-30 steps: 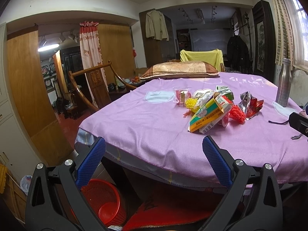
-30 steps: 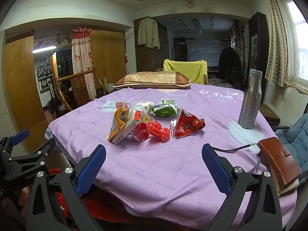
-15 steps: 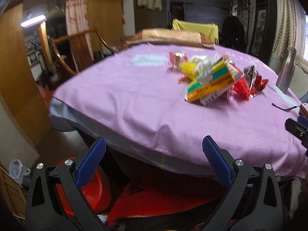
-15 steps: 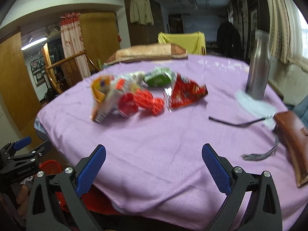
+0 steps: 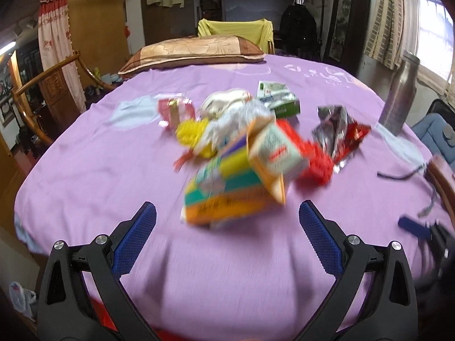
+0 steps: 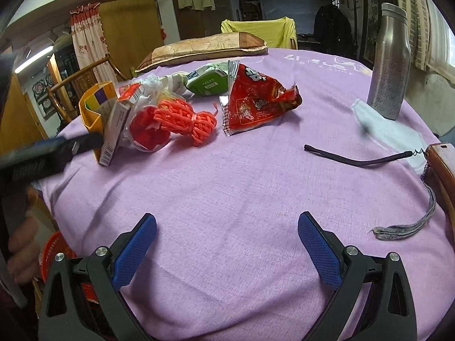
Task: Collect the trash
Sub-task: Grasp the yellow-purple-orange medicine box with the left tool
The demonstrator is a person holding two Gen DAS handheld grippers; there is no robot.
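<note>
Both grippers spread wide and empty over the purple cloth, the trash pile uncollected.

Left wrist view: the left gripper [image 5: 227, 221] gapes with nothing between its blue pads, just short of the orange carton [image 5: 227, 196] at frame centre; the pile is motion-blurred, so a rushed close could clip the carton's corner and shove it into the red net [image 5: 317, 164].
Right wrist view: the right gripper [image 6: 227, 233] also stands released at bottom centre, the red snack bag [image 6: 256, 99] well apart above it. The left gripper's tip intrudes at middle left; reaching for the same item risks collision. The steel bottle [image 6: 389, 62] and brown wallet [image 6: 443, 167] at right are likely not trash.
</note>
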